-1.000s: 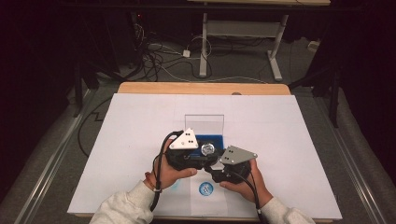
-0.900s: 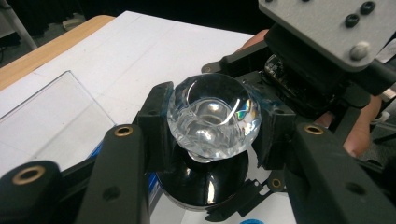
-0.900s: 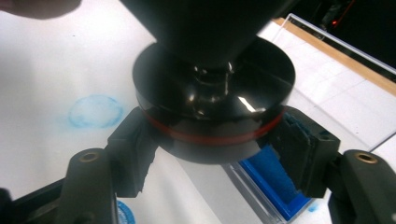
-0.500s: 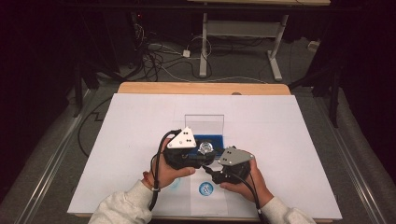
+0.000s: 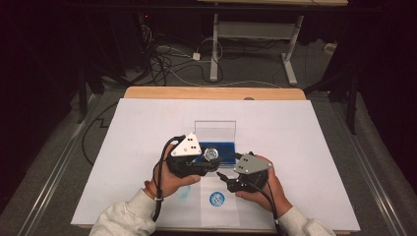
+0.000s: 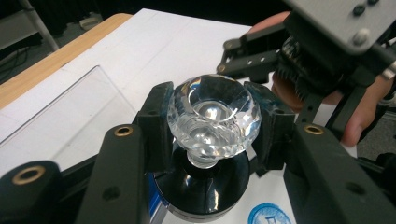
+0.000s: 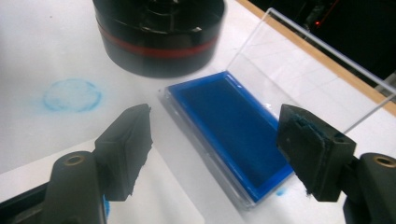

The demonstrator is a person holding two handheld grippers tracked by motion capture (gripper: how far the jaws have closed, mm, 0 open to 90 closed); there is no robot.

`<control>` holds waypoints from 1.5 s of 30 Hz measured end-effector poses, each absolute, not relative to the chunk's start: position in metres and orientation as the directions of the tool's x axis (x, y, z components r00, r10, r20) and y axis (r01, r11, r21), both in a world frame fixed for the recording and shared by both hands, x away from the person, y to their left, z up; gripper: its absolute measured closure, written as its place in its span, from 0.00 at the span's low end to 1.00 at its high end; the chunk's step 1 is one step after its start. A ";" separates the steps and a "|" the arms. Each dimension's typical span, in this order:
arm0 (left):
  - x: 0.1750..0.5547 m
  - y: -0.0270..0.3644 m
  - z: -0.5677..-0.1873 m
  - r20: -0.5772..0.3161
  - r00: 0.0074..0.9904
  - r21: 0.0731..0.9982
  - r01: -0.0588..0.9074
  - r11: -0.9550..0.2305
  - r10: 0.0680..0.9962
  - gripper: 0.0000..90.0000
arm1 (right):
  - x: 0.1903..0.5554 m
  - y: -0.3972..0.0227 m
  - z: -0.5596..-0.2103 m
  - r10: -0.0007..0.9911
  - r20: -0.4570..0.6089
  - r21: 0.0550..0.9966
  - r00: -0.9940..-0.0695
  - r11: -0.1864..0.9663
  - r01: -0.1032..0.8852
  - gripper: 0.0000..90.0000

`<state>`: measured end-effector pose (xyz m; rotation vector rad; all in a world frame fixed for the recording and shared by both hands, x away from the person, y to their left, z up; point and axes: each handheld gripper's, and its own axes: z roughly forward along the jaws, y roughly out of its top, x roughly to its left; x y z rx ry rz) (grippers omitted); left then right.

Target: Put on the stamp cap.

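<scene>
Above the blue rectangular ink pad [image 7: 229, 135], the right claw [image 7: 219, 154] has just been opening, nothing between; probably it released the round black stamp [image 6: 203, 186], whose faceted clear glass knob [image 6: 210, 116] the left claw [image 6: 210, 126] grips.

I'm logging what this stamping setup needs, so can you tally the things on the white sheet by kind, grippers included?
Stamps with a faceted clear knob: 1
Blue ink pads in a clear hinged case: 1
Round blue stamp prints: 2, a crisp print and a faint print
Hand-held grippers: 2, the left gripper and the right gripper
Total: 6
</scene>
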<state>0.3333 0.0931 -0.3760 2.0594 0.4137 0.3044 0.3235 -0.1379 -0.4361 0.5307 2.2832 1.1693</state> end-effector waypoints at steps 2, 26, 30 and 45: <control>0.334 0.095 -0.376 0.051 0.907 0.866 0.168 -0.470 0.417 0.60 | 0.324 -0.140 -0.434 0.559 -0.268 0.830 -0.784 0.548 0.106 0.30; 0.340 0.116 -0.372 0.053 0.878 0.871 0.194 -0.453 0.477 0.60 | 0.312 -0.196 -0.420 0.661 -0.297 0.853 -0.689 0.508 0.120 0.30; 0.341 0.118 -0.372 0.056 0.874 0.870 0.195 -0.454 0.482 0.60 | 0.307 -0.207 -0.421 0.678 -0.299 0.855 -0.671 0.503 0.127 0.30; 0.344 0.125 -0.370 0.084 0.856 0.862 0.194 -0.469 0.509 0.60 | 0.291 -0.239 -0.432 0.706 -0.316 0.844 -0.633 0.514 0.152 0.30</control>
